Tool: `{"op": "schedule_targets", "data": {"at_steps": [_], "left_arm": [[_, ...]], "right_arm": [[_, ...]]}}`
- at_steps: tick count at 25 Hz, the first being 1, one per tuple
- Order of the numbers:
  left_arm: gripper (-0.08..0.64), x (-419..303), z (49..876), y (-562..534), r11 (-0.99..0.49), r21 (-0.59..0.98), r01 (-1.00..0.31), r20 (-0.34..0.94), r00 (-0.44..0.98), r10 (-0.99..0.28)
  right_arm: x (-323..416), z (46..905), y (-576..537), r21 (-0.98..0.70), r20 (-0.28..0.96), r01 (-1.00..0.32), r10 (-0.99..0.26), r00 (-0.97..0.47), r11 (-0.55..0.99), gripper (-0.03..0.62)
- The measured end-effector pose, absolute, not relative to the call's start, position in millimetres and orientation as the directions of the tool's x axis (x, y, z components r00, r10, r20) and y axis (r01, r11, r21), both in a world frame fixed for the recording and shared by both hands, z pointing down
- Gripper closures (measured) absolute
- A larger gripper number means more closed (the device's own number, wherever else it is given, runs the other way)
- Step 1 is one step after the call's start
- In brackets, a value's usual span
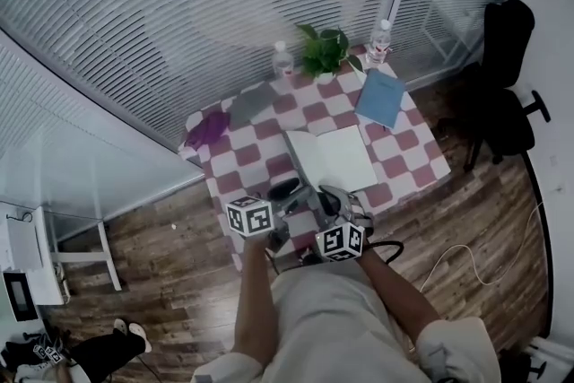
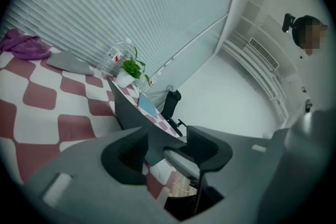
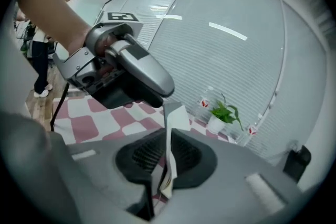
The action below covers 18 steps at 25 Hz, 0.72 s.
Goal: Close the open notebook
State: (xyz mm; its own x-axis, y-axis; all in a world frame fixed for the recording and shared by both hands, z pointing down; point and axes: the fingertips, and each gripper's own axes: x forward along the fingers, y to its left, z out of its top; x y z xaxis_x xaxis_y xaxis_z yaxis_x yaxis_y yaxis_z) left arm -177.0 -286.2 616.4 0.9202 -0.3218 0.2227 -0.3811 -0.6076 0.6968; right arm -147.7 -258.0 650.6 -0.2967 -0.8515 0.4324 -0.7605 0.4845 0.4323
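Observation:
The open notebook [image 1: 336,155] lies with white pages up in the middle of the red-and-white checkered table [image 1: 408,152]. Both grippers work at its near edge. My right gripper [image 1: 345,204] [image 3: 167,157] is shut on a thin edge of the notebook [image 3: 169,128], which stands upright between its pads. My left gripper [image 1: 289,191] [image 2: 165,147] has the dark grey cover [image 2: 128,110] rising between its jaws. A gap shows between the cover and the right-hand pad [image 2: 202,144]. In the right gripper view the left gripper's housing [image 3: 131,68] hangs close above the notebook.
A blue book [image 1: 380,97] lies at the table's far right. A potted plant [image 1: 323,49] and two bottles [image 1: 282,58] [image 1: 380,39] stand along the far edge. A purple cloth [image 1: 208,128] lies at the far left. A black office chair [image 1: 502,76] stands to the right.

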Motion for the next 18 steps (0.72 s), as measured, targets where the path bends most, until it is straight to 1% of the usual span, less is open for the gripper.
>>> {"op": "schedule_targets", "data": {"at_steps": [2,8,13,18], "left_arm": [[0.324,-176.5,616.9,-284.8,-0.637,0.656,-0.405,0.245,0.913,-0.328],[0.324,-165.6,633.7,-278.3,-0.704,0.501,-0.504,0.388,0.857,-0.337],[0.338,-149.5,641.1,-270.0,-0.741,0.455,-0.494,0.437,0.849,-0.297],[0.382,-139.2,641.1,-267.2,-0.767,0.4,-0.502,0.461,0.833,-0.305]], "right_arm": [[-137.3,645.9,-259.5,0.41,0.42,-0.796,-0.867,-0.269,0.446,0.56],[-105.2,640.2,-261.4,0.362,0.41,-0.861,-0.89,-0.198,0.358,0.558],[-81.3,647.1,-258.8,0.342,0.427,-0.887,-0.892,-0.146,0.309,0.558],[-57.4,658.4,-255.0,0.296,0.45,-0.919,-0.887,-0.105,0.259,0.555]]}}
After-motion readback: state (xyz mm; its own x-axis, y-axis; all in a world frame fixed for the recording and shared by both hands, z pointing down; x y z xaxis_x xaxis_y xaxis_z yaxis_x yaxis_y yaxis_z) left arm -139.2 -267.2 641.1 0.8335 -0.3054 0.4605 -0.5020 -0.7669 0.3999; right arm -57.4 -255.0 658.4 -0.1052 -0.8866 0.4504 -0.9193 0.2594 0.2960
